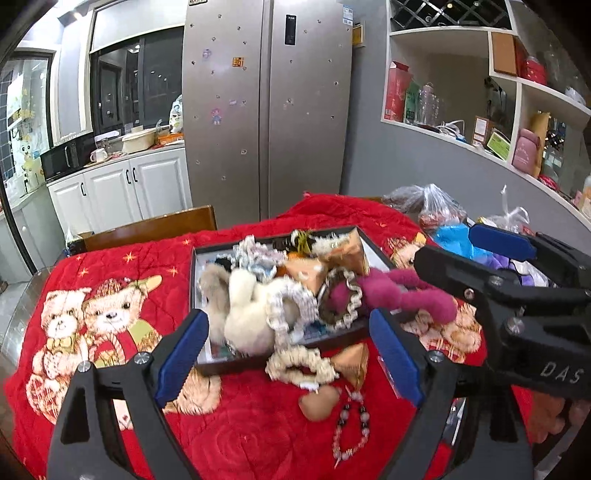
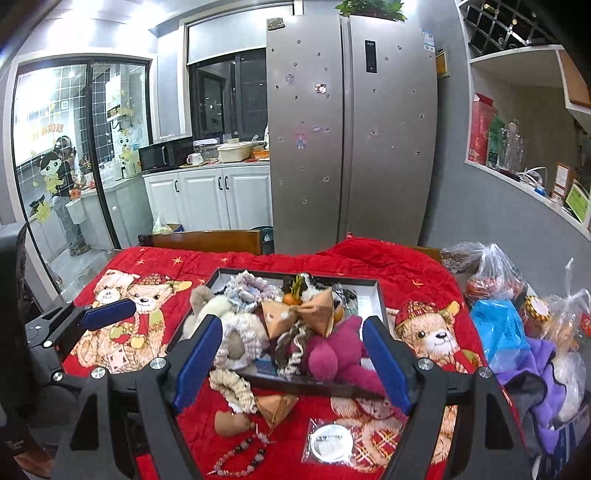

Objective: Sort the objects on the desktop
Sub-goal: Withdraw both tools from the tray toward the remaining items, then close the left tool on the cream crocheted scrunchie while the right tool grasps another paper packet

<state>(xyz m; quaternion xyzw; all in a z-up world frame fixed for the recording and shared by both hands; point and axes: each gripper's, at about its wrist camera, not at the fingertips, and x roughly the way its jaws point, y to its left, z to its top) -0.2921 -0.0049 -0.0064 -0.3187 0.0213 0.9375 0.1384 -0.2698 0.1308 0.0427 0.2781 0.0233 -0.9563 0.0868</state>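
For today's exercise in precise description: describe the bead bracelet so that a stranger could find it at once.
Start at the red bear-print blanket and find the dark tray heaped with plush accessories. The bead bracelet lies outside it, flat on the blanket on the camera's side. Alone among its soft fabric neighbours, it is a loop of pink and dark beads.

Kitchen-dining room, grey walls. Tall steel double-door fridge (image 2: 351,129) stands against the back wall, small stickers and magnets on its doors, a potted plant (image 2: 369,7) on top. Left of it – white base cabinets (image 2: 207,195) with black handles, a cluttered worktop with a black microwave (image 2: 162,157); dark window (image 2: 229,99) above. Far left a black-framed glass sliding door (image 2: 85,155) with cartoon decals, bright tiled kitchen behind, a person standing there. Right side – curved white open shelving (image 1: 517,88) packed with boxes and jars, wine rack (image 1: 450,13) on top. Wooden chair back (image 2: 203,240) behind the table. Ceiling light is bright.
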